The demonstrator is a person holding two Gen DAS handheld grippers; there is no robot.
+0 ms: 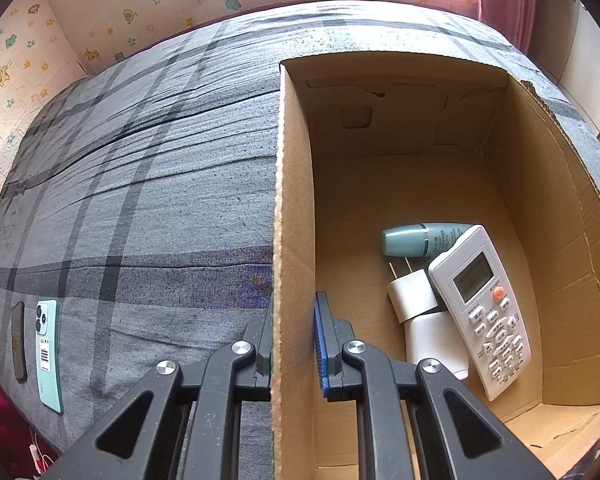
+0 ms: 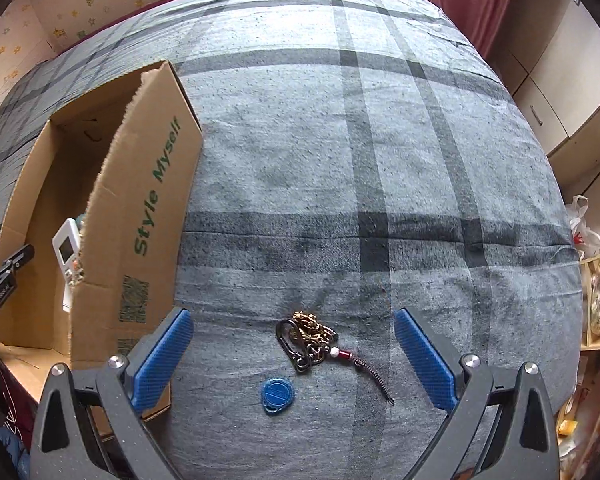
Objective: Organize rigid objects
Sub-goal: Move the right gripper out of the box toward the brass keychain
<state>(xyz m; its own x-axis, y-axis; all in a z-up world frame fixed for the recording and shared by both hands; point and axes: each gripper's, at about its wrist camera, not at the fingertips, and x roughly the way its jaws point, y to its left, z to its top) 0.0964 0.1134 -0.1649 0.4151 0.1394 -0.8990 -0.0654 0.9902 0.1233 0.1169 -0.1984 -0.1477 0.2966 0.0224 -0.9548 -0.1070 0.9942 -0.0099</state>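
The left gripper (image 1: 294, 344) is clamped on the near left wall of the open brown cardboard box (image 1: 296, 200), one finger outside and its blue ribbed pad (image 1: 321, 344) pressed against the inside face. In the box lie a white remote control with an orange button (image 1: 482, 308), a teal bottle (image 1: 420, 239), a white plug adapter (image 1: 411, 294) and a white block (image 1: 438, 340) partly under the remote. The right gripper (image 2: 294, 354) hangs wide open and empty above the grey plaid bedcover (image 2: 340, 160), its blue pads either side of a brass keychain with a black carabiner and red bead (image 2: 310, 338), not touching it. A round blue tag (image 2: 277, 394) lies just beside the keychain. A mint-green phone (image 1: 48, 354) and a dark phone (image 1: 19, 344) rest left of the box.
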